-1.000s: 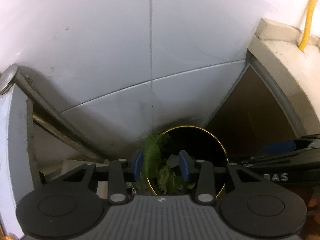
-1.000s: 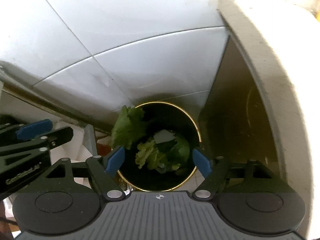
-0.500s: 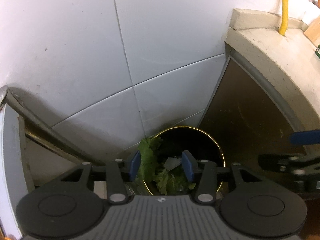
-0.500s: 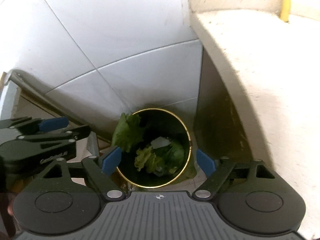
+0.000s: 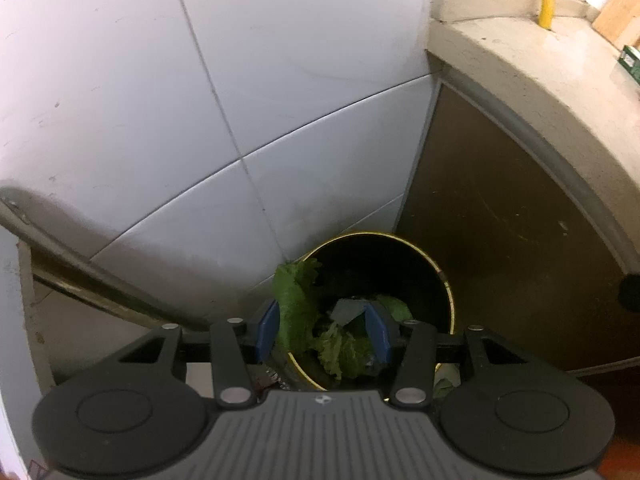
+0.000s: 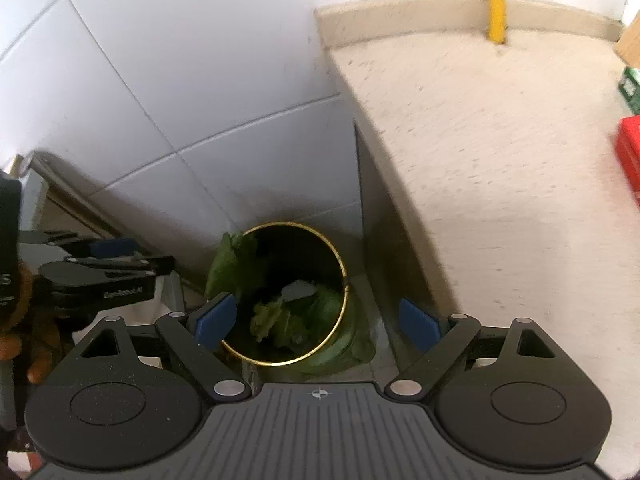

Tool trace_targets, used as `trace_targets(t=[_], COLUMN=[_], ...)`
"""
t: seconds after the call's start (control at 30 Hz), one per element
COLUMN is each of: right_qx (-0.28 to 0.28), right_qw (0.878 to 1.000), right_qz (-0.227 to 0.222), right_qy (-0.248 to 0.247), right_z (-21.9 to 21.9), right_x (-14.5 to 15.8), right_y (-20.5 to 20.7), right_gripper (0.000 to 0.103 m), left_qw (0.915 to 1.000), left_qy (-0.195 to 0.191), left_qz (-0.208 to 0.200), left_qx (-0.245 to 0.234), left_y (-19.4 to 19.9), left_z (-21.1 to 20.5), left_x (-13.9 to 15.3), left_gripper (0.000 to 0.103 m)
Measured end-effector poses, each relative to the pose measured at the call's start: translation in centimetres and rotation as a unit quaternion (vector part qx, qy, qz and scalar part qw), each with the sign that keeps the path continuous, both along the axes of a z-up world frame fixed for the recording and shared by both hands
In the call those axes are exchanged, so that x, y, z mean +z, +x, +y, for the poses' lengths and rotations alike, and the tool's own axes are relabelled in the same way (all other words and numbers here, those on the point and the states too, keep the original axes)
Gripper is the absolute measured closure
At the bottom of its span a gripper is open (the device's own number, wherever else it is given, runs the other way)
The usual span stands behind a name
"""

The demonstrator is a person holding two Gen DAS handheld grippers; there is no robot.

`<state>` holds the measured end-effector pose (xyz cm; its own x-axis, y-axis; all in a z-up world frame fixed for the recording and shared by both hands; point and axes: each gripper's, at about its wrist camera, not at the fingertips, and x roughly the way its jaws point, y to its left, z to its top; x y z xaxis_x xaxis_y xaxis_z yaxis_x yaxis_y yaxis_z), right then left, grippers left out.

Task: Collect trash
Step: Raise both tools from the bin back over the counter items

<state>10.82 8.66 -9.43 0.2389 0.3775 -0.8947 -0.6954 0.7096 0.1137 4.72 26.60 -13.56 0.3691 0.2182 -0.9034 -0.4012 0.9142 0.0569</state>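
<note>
Blue-padded right tool (image 6: 320, 322) opening, empty

Greens in my gold-rimmed bin

My blue pads (image 5: 267, 332) frame the black bin (image 5: 448, 300) with green leaves (image 5: 294, 300) at 9 o'clock; white tiled wall (image 5: 160, 100), speckled beige counter (image 6: 500, 140), yellow pipe (image 6: 496, 4) at 12, red box (image 6: 630, 156) at 3.

Round dark bin (image 6: 320, 248) with gold rim, upright in tiled corner, holding lettuce leaves (image 6: 276, 316), one draped over rim
</note>
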Motion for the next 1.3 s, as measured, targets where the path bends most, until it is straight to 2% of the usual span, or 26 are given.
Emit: trace_targets(t=[0.17,0.37,0.47,0.7,0.83,0.93,1.03,1.3], right_qx=[-0.015,-0.042,-0.055,-0.075,-0.099,-0.118,-0.135,-0.163], right_qw=[0.999,0.996,0.995,0.988,0.983,0.978,0.973,0.967], right_qz=[-0.024,-0.050,-0.060,-0.124,-0.141,-0.153,-0.170,-0.182], right_qy=[0.031,0.053,0.059,0.062,0.070,0.081,0.078,0.077], right_z=[-2.8,-6.5,-7.9,-11.2,-13.3,-15.4,-17.1,-21.0], right_x=[2.3,4.6,5.3,6.7,7.0,7.5,7.8,7.5], right_y=[-0.1,-0.1,0.0,-0.2,-0.2,0.1,0.1,1.0], right_gripper=[0.010,0.009,0.009,0.006,0.005,0.003,0.001,0.000], left_qw=[0.9988,0.9971,0.9962,0.9908,0.9878,0.9807,0.9723,0.9397], left_qy=[-0.017,-0.015,-0.011,-0.009,-0.031,-0.048,-0.045,-0.076], left_qz=[-0.039,-0.049,-0.054,-0.081,-0.111,-0.141,-0.160,-0.209], left_qx=[-0.026,-0.055,-0.067,-0.108,-0.105,-0.126,-0.164,-0.260], left_y=[-0.2,0.0,-0.1,-0.4,-0.4,0.1,0.9,4.5], left_z=[-0.8,-2.0,-2.6,-4.4,-5.5,-7.4,-9.9,-16.5], left_x=[0.9,1.3,1.4,2.4,4.0,5.9,7.6,10.9], left_gripper=[0.055,0.055,0.055,0.055,0.055,0.055,0.053,0.045])
